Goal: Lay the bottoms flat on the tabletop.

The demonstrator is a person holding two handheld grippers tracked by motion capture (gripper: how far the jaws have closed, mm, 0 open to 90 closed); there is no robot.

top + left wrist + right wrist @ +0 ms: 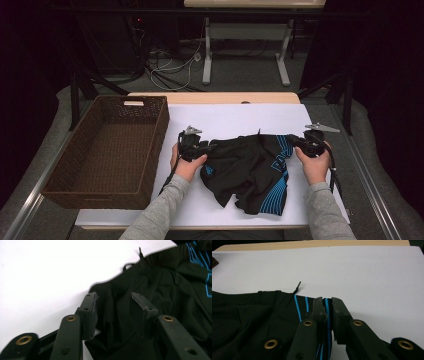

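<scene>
A black garment [250,170] with blue stripes lies crumpled on the white sheet [235,117] in the middle of the table. My left gripper [207,146] is at the garment's left edge. In the left gripper view its jaws [113,298] stand apart with black cloth [162,290] lying between and beyond them, the pads not pressing on it. My right gripper [292,140] is at the garment's upper right corner. In the right gripper view it [328,302] is shut on the blue-striped edge of the cloth [249,320]. A short drawstring [297,287] sticks out past the waistband.
A dark brown wicker basket [100,195] stands at the left of the table, next to the sheet. The wooden table edge [215,97] runs along the back. Beyond it are cables and another table's white legs [207,55] on the floor.
</scene>
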